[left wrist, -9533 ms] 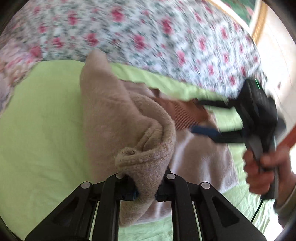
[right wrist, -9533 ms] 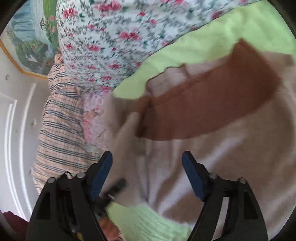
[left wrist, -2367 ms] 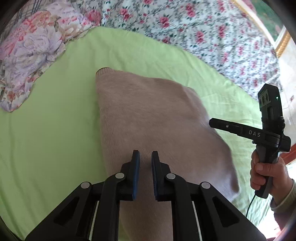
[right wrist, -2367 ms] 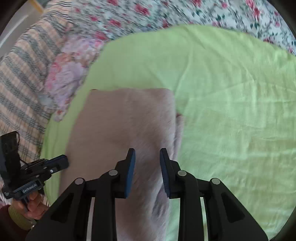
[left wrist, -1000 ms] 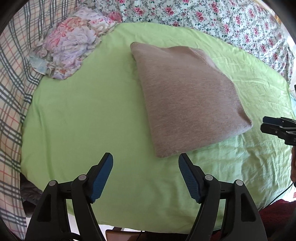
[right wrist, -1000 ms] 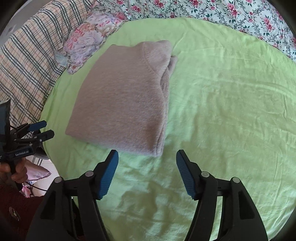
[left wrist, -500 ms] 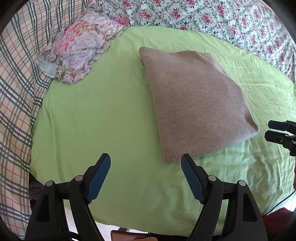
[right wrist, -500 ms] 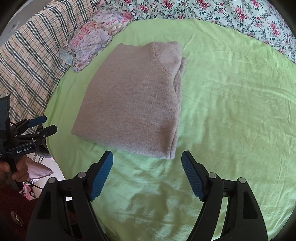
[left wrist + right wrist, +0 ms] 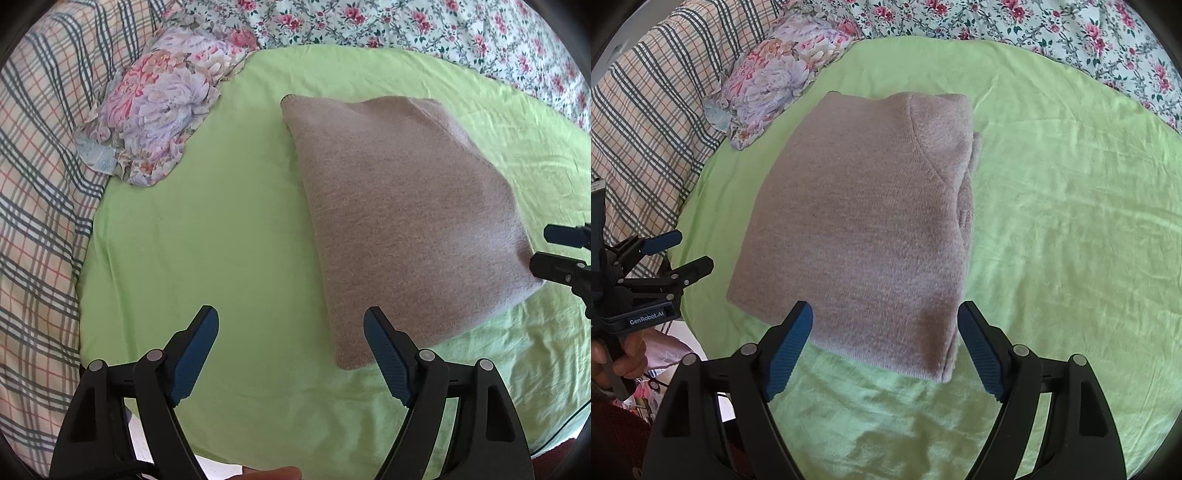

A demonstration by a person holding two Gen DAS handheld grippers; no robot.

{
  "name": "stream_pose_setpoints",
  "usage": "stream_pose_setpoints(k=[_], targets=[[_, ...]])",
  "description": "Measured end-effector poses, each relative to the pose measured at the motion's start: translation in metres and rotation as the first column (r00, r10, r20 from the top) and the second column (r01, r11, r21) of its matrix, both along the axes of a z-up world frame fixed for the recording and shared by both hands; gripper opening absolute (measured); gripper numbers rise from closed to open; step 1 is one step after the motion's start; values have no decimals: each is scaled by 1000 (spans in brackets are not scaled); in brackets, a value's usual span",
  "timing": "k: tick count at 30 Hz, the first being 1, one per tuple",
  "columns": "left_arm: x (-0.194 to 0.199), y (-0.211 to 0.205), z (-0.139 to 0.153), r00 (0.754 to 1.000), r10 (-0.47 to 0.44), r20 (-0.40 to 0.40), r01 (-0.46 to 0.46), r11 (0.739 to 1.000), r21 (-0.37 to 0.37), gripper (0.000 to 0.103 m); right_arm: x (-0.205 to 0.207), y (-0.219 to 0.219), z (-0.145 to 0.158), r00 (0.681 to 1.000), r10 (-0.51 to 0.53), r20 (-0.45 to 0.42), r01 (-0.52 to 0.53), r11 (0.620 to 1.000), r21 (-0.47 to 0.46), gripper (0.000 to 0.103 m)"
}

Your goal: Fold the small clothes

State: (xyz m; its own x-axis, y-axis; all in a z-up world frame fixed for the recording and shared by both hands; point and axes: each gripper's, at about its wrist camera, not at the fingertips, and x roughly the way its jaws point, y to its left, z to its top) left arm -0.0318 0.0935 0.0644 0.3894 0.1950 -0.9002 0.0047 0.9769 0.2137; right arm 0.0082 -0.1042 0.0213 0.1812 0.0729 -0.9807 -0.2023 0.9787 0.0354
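A beige knitted sweater (image 9: 402,218) lies folded into a flat rectangle on the green sheet (image 9: 207,229); it also shows in the right wrist view (image 9: 864,229). My left gripper (image 9: 291,325) is open and empty, held above the sheet just left of the sweater's near corner. My right gripper (image 9: 886,317) is open and empty, held above the sweater's near edge. Each gripper appears at the edge of the other's view: the right gripper (image 9: 557,251) and the left gripper (image 9: 676,254).
A crumpled floral cloth (image 9: 162,110) lies at the sheet's far left, also in the right wrist view (image 9: 775,77). A plaid blanket (image 9: 33,177) is on the left and a flowered bedspread (image 9: 406,26) runs along the back. The sheet's near edge drops off.
The sweater was folded up and laid flat. Both grippers let go, opened wide and pulled back from it; in the last half second they drifted slightly closer again.
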Motion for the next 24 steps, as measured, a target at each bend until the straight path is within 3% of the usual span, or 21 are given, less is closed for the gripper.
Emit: stream_pose_setpoints(k=[24], targets=[[40,1,16,997,1,75,2,999,-42,84,41,11,11,999,-2,53,2,1000,9,82]])
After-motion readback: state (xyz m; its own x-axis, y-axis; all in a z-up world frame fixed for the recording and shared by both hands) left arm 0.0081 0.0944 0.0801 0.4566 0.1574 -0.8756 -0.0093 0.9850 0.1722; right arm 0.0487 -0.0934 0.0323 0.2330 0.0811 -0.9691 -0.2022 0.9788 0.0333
